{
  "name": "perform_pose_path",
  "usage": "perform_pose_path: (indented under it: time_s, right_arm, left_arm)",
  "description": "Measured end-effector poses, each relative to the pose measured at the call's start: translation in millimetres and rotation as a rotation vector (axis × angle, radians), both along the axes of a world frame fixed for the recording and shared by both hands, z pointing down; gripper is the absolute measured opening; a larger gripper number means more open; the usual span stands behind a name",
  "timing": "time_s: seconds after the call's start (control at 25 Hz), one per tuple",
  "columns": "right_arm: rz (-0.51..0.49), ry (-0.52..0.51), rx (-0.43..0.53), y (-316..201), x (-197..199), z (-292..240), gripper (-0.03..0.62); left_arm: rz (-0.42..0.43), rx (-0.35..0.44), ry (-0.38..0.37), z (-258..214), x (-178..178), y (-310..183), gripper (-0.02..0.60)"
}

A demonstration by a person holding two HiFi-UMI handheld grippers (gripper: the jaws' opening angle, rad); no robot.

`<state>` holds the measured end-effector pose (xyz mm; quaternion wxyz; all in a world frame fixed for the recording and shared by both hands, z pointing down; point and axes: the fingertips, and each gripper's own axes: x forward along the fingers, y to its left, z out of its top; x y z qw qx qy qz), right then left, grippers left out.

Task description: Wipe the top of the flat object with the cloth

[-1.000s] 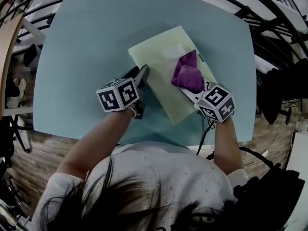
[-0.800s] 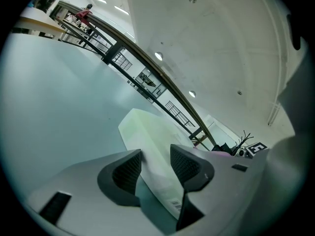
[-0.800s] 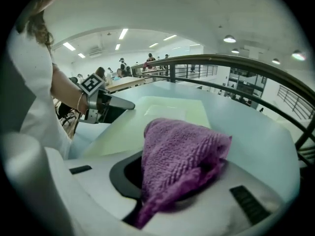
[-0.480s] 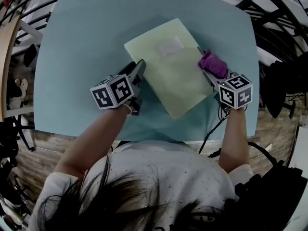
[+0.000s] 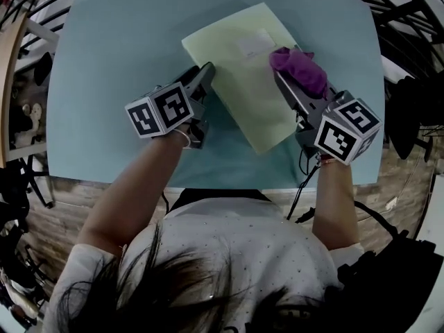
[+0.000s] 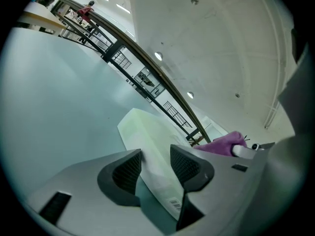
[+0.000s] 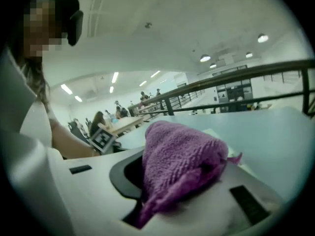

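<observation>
Between the jaws of the right gripper [image 5: 283,76], shut tight on it: a purple terry cloth [image 5: 300,68], at the right edge of the pale green folder [image 5: 239,82] (flat on the blue table [image 5: 118,54]). Left gripper [image 5: 206,73] jaws parted, folder's left edge between them.

The bench [image 5: 111,61] has a smooth, pale blue-grey top with rounded corners. One thing lies directly on it: a thin, pale yellow-green folder [image 5: 243,82], flat and turned askew to the bench's edges. The folder's left long edge runs between the parted jaws of the left gripper [image 5: 206,71], and its far right part lies under the tip of the right gripper [image 5: 281,68]. A white label [image 5: 255,44] sits just beyond the right gripper, and a barcode [image 6: 174,203] is printed at the corner nearest the left gripper.
</observation>
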<state>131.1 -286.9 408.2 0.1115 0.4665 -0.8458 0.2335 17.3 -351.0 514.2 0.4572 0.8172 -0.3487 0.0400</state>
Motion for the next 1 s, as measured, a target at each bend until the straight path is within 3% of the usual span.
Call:
perform_pose_path:
  time_s: [0.12, 0.2, 0.32, 0.48, 0.64, 1.0]
  right_arm:
    - [-0.093, -0.221, -0.11, 22, -63, 7, 0.032]
    - [-0.122, -0.229, -0.201, 44, -90, 27, 0.032]
    - [-0.097, -0.092, -0.288, 68, -98, 55, 0.032]
    - [-0.038, 0.148, -0.324, 82, -72, 75, 0.032]
    - [0.017, 0.2, -0.323, 86, -51, 78, 0.032]
    - [0.124, 0.311, -0.301, 78, 21, 80, 0.032]
  left_arm:
    - [0.001, -0.002, 0.006, 1, 3, -1, 0.186]
    - [0.0, 0.008, -0.002, 1, 2, 1, 0.184]
    - [0.004, 0.026, -0.017, -3, -3, 3, 0.184]
    - [0.018, 0.065, -0.046, -5, -4, 5, 0.181]
    - [0.036, 0.091, -0.07, -4, -2, 8, 0.181]
    - [0.057, 0.086, -0.048, -9, 0, 10, 0.181]
